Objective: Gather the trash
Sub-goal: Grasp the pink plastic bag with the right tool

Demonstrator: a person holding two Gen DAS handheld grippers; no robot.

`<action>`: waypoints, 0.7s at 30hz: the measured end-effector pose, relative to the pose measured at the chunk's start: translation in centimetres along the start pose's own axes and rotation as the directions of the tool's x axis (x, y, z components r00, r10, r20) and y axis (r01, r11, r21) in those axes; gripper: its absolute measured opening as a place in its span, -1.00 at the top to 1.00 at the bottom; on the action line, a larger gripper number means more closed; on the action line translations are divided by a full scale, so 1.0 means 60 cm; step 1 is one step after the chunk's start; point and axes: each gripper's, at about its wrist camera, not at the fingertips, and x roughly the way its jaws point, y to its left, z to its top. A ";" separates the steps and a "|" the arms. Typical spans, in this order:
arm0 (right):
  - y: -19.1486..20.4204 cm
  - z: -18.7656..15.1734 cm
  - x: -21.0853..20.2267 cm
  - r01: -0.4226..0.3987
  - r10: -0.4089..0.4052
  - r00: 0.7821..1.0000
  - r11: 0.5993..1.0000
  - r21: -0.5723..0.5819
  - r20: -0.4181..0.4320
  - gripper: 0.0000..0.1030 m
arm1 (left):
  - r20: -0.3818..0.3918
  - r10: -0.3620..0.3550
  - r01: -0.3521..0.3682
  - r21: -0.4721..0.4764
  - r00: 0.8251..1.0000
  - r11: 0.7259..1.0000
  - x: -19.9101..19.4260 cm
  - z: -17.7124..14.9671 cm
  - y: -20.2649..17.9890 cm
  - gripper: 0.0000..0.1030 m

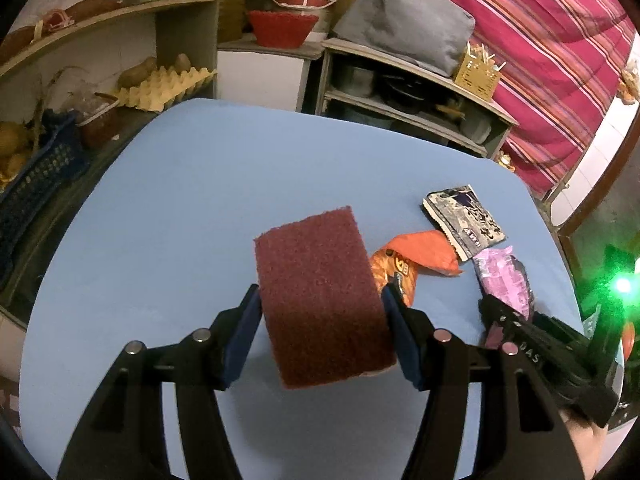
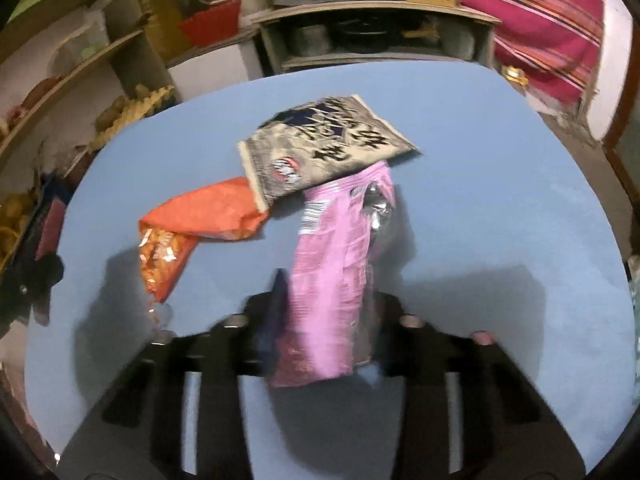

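The left gripper point(image 1: 320, 300) is clamped on a maroon scouring pad point(image 1: 322, 296) above the blue table point(image 1: 168, 208). The right gripper point(image 2: 328, 308) pinches a pink wrapper point(image 2: 328, 280), lifted at its near end. An orange snack bag point(image 2: 200, 216) and a black-and-white packet point(image 2: 320, 144) lie beside it, touching each other; shelves with an egg tray point(image 1: 164, 88) stand behind

The right gripper's black body point(image 1: 536, 344) carries pale letters, apparently "OAS". The grey-and-black wrapper point(image 1: 464, 216) bears large dark brush-style characters and a small white mark, neither legible. The pink wrapper point(image 2: 328, 264) shows a barcode.
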 end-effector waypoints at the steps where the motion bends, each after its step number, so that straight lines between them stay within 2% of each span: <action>1: 0.004 0.000 -0.004 0.014 -0.014 1.000 1.000 -0.020 0.012 0.42 | 0.000 0.005 -0.005 0.003 1.000 1.000 0.001 0.000 0.000 -0.17; 3: 0.010 0.000 -0.012 0.040 -0.038 0.999 0.997 -0.060 0.027 0.51 | -0.001 0.008 -0.008 0.003 1.000 1.000 0.003 -0.001 -0.002 -0.17; 10: -0.006 -0.011 -0.072 0.151 -0.138 0.986 0.978 -0.147 0.093 0.62 | 0.025 0.021 -0.022 0.048 0.999 0.999 -0.003 -0.006 -0.033 -0.17; 16: -0.064 -0.022 -0.127 0.184 -0.167 0.977 0.975 -0.128 0.129 0.64 | 0.046 0.001 -0.005 0.088 0.999 0.996 -0.016 -0.008 -0.073 -0.17; 21: -0.133 -0.028 -0.187 0.210 -0.195 0.964 0.975 -0.067 0.179 0.64 | 0.084 -0.027 0.015 0.147 0.996 0.989 -0.040 -0.009 -0.133 -0.17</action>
